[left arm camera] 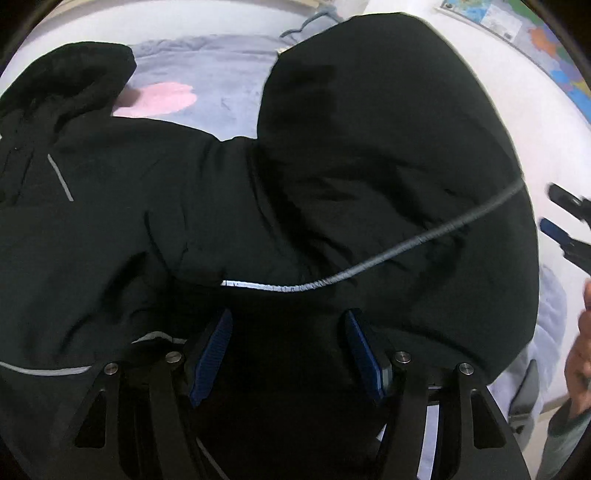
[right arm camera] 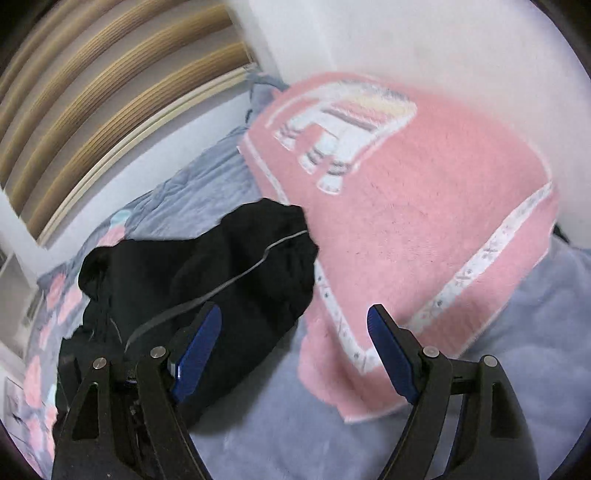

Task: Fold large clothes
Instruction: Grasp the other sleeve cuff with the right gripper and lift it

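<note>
A padded black jacket with grey reflective piping fills the left wrist view. My left gripper stands low in that view, its blue pads partly apart with thick black cloth bunched between them. One big lobe of the jacket rises ahead of it. In the right wrist view the jacket lies bundled on the left. My right gripper hangs open above the bed to its right, holding nothing. It also shows at the right edge of the left wrist view, right gripper, apart from the cloth.
The jacket rests on a lavender bedspread with pink patches. A pink fleece blanket lies beside it on the right. Wooden slats stand behind the bed. A map hangs on the white wall. A hand shows at the right edge.
</note>
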A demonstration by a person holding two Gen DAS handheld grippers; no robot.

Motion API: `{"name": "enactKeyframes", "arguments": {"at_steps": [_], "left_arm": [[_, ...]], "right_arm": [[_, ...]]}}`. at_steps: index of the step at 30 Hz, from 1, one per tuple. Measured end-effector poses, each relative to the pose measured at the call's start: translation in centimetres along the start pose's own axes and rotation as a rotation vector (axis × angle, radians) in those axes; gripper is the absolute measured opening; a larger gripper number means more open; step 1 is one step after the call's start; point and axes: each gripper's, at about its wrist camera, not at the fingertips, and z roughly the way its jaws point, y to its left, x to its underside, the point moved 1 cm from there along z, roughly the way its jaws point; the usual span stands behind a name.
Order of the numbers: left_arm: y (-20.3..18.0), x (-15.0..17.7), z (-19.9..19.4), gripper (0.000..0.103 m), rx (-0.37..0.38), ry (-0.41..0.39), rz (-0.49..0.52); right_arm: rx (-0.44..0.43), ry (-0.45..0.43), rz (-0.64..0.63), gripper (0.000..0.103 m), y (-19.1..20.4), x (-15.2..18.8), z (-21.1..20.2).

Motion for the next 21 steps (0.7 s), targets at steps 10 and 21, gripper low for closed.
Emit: {"name": "enactKeyframes", "arguments": {"at_steps": [10,21], "left_arm": [[-0.5,1.4,-0.3,0.065,0.000,-0.089,0.047],[-0.3,1.7,-0.7,0.065,0.014,-0.104,0.049]], "right_arm": [[0.060,0.088,-0.034,0.084,0.4,-2.2,10.0],[0.146,0.076,-0.279,0.026,5.8,-0.3,11.3]]}}
